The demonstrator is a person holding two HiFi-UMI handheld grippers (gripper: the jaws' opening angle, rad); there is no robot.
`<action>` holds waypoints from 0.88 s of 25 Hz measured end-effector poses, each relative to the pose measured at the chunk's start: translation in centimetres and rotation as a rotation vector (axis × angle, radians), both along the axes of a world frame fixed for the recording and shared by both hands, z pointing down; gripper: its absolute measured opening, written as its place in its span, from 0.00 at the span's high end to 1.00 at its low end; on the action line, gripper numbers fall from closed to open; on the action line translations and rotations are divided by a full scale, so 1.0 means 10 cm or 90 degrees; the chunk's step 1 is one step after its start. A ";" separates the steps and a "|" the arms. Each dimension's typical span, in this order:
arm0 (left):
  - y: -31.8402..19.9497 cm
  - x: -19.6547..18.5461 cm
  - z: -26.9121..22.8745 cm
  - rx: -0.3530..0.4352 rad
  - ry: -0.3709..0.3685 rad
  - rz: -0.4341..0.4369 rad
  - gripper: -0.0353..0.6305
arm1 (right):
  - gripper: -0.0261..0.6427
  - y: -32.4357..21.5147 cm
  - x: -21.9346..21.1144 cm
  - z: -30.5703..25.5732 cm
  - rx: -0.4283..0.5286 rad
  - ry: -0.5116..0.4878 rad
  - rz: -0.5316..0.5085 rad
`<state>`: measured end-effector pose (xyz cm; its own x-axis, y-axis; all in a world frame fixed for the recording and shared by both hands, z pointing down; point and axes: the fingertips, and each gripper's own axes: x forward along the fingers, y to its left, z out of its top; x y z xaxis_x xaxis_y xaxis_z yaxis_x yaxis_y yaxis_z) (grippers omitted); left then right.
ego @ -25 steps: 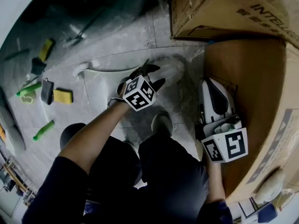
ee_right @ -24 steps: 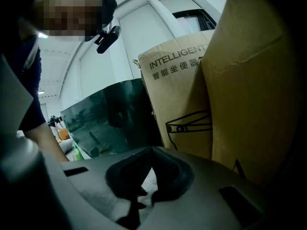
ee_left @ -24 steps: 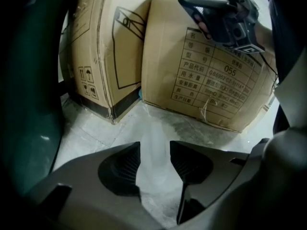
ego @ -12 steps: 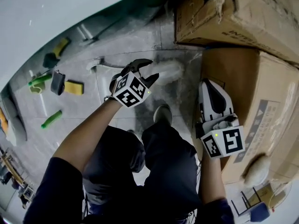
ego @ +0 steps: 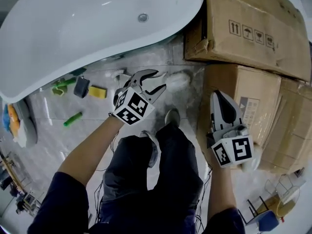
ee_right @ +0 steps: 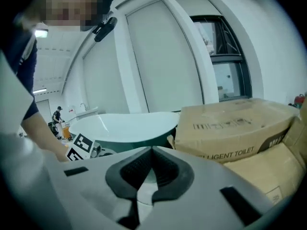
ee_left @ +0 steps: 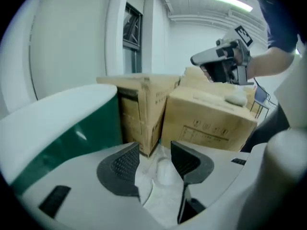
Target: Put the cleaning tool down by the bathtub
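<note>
The cleaning tool [ego: 176,80], white with a fluffy head, lies on the tiled floor [ego: 92,126] just beside the bathtub [ego: 73,28], its head near the stacked cardboard boxes [ego: 243,28]. The left gripper [ego: 160,80] hangs above it, released. Its jaws have just been opening, and nothing is between them. The right gripper [ego: 219,100], over the boxes, is clenched on nothing.

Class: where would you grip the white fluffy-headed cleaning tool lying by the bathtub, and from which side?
Probably the slim handle, not the fluffy head. The cleaning tool lies flat on the floor beside the bathtub, so come from above and pinch across the handle; the head looks soft and wide.
</note>
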<state>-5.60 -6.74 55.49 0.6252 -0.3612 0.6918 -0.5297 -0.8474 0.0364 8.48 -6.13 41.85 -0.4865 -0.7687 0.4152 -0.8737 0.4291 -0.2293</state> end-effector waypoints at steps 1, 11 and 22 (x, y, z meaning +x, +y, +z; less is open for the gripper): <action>0.00 -0.03 -0.23 0.006 0.009 -0.009 0.62 | 0.95 0.00 -0.02 -0.18 0.004 0.001 0.000; 0.18 -0.39 -2.45 0.069 0.079 -0.079 0.62 | 0.96 0.12 -0.36 -2.08 0.069 0.011 -0.033; 0.57 -0.78 -4.25 0.159 0.137 -0.165 0.62 | 0.96 0.47 -0.65 -3.43 0.135 -0.001 -0.070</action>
